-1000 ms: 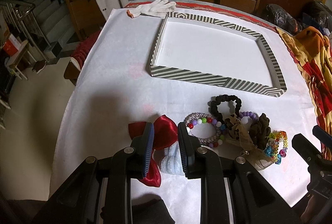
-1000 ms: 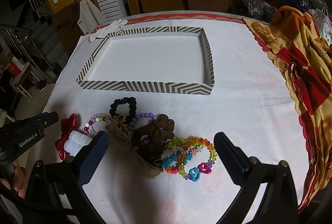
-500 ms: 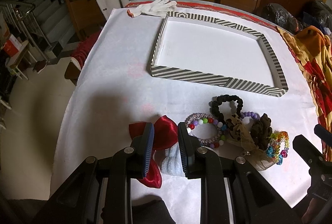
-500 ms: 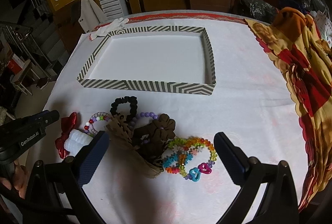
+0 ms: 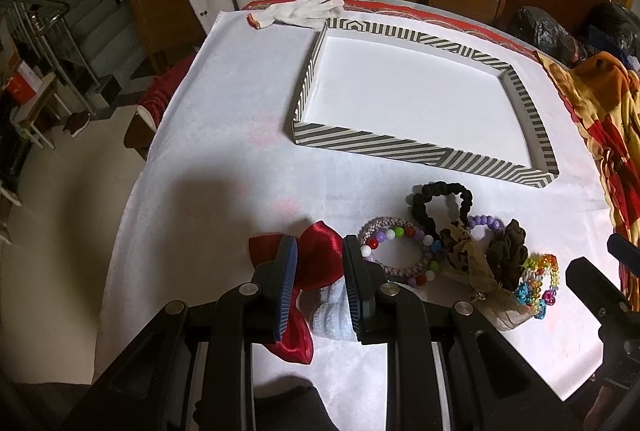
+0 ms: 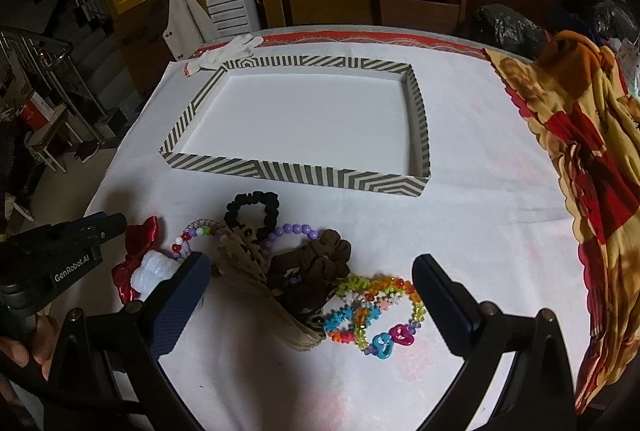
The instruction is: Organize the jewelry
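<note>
A pile of jewelry lies on the white tablecloth in front of an empty striped tray. My left gripper is shut on a red satin bow with a white fluffy band, low at the cloth. Beside it lie a multicolour bead bracelet, a black scrunchie, a brown scrunchie and rainbow bracelets. My right gripper is open wide, hovering over the brown scrunchie and rainbow bracelets.
A white work glove lies beyond the tray's far left corner. A yellow and red blanket drapes over the table's right side. Chairs stand behind the table; its left edge drops to the floor.
Almost nothing moved. My left gripper stays shut on the red bow. The right gripper has drifted very slightly.
</note>
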Demonstrator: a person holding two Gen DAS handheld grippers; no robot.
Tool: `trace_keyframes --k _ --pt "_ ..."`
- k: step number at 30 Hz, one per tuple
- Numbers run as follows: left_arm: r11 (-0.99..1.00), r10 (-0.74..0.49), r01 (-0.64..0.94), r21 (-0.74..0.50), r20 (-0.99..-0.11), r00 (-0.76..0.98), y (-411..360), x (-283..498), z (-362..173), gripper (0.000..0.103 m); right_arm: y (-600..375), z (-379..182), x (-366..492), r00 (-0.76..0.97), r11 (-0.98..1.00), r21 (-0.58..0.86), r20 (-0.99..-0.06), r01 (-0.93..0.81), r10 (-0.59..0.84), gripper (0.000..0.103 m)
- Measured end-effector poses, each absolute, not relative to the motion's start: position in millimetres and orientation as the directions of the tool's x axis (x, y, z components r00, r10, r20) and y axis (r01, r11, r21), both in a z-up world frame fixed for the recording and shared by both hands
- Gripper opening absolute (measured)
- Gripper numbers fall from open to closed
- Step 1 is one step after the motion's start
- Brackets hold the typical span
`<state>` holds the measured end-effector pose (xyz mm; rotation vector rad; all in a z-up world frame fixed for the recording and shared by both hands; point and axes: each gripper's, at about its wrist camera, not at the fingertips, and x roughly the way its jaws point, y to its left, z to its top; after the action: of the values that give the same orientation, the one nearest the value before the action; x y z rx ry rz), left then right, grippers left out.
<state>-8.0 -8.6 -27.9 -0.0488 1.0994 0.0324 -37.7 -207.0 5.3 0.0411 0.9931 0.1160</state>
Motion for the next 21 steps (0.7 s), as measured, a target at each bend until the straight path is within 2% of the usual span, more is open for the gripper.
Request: trace_keyframes --k 12,21 --pt "0.998 -0.008 -0.053 -0.035 -0.898 0.44 -4.7 -3.7 -31.3 0.019 -210.6 2.7 -34.8 0.531 0.99 0.111 -0.836 -0.087 0.14 0.103" --pt "0.995 -0.014 -0.079 -0.053 -0.904 0.427 28.6 11.3 -25.4 0.019 -248.2 -3.1 -35.3 0.525 0.989 0.125 -0.838 -0.079 0.148 0.103"
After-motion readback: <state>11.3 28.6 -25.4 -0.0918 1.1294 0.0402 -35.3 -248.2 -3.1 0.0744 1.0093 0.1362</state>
